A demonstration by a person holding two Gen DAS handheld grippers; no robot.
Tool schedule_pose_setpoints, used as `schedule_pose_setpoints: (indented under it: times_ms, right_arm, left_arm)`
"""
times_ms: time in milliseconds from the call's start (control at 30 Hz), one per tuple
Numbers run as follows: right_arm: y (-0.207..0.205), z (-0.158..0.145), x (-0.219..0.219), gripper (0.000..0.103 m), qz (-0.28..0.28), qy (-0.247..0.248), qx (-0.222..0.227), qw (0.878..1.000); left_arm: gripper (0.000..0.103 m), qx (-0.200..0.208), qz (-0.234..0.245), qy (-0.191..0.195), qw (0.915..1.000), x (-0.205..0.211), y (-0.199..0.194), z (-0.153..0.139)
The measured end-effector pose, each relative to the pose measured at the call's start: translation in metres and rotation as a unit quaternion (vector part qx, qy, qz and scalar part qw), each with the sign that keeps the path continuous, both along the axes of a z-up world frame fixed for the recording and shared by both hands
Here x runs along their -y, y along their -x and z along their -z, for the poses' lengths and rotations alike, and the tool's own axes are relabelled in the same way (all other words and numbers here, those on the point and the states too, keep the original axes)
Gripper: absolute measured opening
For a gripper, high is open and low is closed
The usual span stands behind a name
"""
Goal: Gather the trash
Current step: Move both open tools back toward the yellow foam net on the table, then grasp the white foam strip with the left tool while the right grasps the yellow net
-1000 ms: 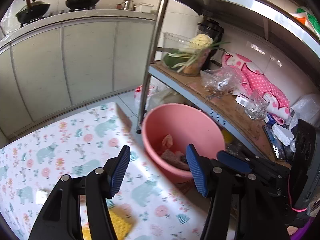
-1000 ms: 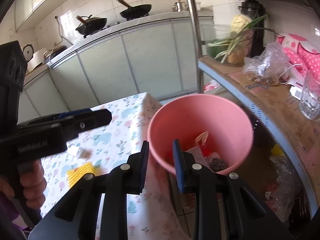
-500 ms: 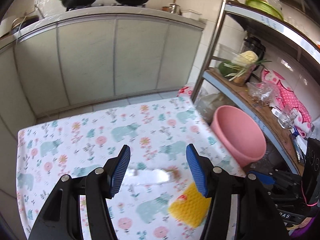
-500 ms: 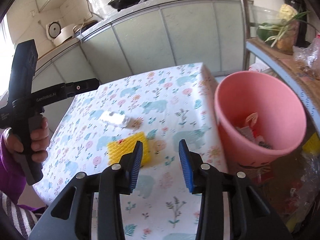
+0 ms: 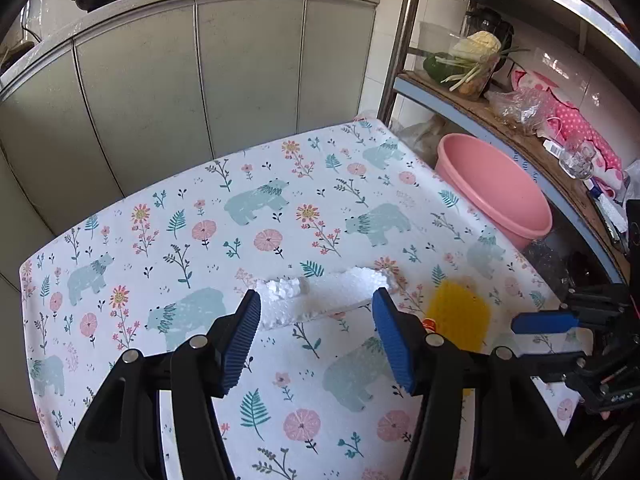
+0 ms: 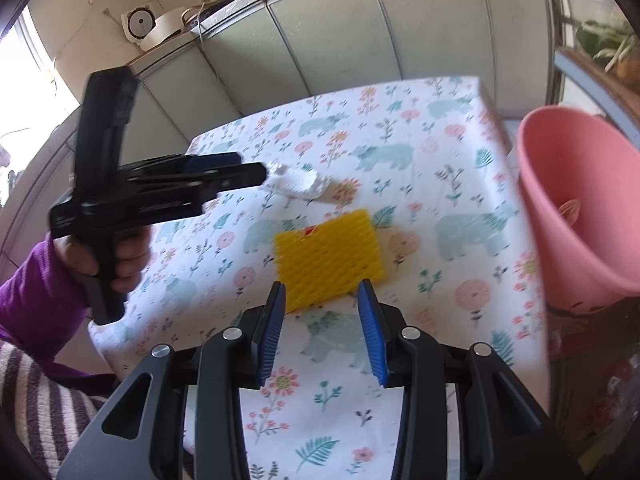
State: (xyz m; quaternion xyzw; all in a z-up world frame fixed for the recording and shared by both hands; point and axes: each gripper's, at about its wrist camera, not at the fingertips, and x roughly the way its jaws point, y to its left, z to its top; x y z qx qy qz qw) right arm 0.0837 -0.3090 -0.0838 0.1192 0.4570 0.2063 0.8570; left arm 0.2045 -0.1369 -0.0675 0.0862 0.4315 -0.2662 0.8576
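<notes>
Left wrist view | left gripper (image 5: 316,340) held wide, empty, over foam scrap (image 5: 324,294); crumbling is risked if pinched hard | right gripper (image 6: 322,332) parted, empty, near yellow mesh (image 6: 328,258)

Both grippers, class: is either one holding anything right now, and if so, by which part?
Nothing is held. The left gripper is open, with the white foam piece on the table beyond its tips. The right gripper is open behind the yellow mesh pad.
</notes>
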Motion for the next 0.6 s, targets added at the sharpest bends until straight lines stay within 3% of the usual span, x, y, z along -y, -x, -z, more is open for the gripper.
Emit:
schedule_pose_setpoints:
  times_ms: [200,367,500,600]
  right_arm:
    - [-0.003,0.007,-0.002,0.038,0.004,0.005,-0.012,1.0]
    - [-0.01,0.011,0.0,0.038,0.016,0.008,-0.019,1.0]
    - [-0.013,0.014,0.004,0.038,0.02,0.002,-0.027,0.999]
    - [-0.016,0.012,0.0,0.038,0.013,0.003,-0.022,1.0]
  left_arm:
    - [0.057,-0.027,-0.042,0.01,0.9987,-0.008,-0.027,0.018]
    - [0.057,-0.033,-0.038,0.018,0.9986,-0.007,-0.025,0.026]
    - [0.043,-0.038,-0.022,0.036,0.9984,-0.003,-0.01,0.024]
    - [0.041,-0.042,-0.008,0.049,0.9978,-0.004,0.007,0.019]
